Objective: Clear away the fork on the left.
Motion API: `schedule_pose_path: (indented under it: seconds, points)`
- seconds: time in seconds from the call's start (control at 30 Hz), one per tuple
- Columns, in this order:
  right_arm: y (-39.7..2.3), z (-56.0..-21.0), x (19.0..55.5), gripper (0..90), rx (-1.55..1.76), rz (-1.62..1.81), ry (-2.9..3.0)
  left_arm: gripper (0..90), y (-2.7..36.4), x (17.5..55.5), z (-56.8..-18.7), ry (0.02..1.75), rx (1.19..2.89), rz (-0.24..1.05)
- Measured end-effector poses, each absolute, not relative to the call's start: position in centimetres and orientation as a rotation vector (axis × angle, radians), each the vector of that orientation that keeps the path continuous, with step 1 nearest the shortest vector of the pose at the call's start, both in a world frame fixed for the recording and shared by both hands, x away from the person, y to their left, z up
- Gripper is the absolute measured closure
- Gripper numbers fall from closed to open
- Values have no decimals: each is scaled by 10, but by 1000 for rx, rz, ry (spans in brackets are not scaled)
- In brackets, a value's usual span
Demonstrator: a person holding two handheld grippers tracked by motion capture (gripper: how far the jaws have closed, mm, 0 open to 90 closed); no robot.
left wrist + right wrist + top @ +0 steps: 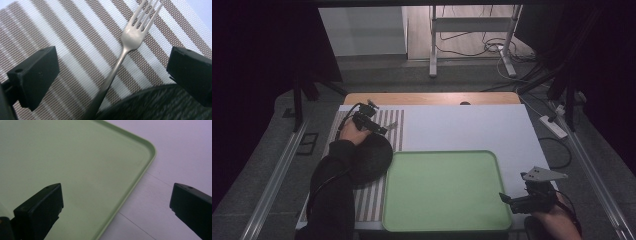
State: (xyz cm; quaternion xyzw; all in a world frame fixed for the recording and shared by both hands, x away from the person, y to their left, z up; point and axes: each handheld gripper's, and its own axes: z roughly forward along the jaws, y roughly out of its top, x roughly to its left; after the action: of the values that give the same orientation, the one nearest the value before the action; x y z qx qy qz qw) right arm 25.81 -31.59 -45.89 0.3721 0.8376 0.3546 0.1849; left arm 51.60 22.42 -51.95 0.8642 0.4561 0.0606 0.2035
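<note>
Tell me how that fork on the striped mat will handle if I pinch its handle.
The fork looks like smooth metal, so it is probably stiff and could slip between pads. Lying flat on the woven placemat, its thin handle likely leaves little edge to grab.

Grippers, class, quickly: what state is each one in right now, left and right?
Left gripper: open, holding nothing; the fork lies loose between its jaws on the striped placemat.
Right gripper: open, empty, over the green tray corner.

Black sleeve (329,200), black hand-held gripper (507,198) topped by a grey three-cornered plate (543,174).
</note>
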Motion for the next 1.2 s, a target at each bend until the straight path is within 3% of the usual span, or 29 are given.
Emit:
schedule_pose_path:
  seconds: [0.33, 0.4, 0.53, 0.7, 0.87, 1.0, 1.2]
  points:
    - [-316, -459, 258, 0, 1046, 1002, 2361, 1, 220, 520, -528, 1314, 2463, 180]
    - [-316, -459, 258, 0, 1044, 1002, 2361, 36, 222, 520, -526, 1313, 2462, 186]
    - [-316, -459, 258, 0, 1042, 1000, 2363, 189, 233, 518, -522, 1306, 2447, 199]
    - [-316, -459, 258, 0, 1042, 1000, 2363, 467, 250, 513, -520, 1292, 2409, 211]
    - [-316, -459, 258, 0, 1041, 998, 2365, 799, 264, 509, -521, 1276, 2377, 200]
    - [-316, -459, 258, 0, 1043, 999, 2365, 849, 268, 509, -521, 1258, 2373, 179]
    - [-316, -459, 258, 0, 1046, 1003, 2364, 853, 269, 510, -520, 1247, 2396, 205]
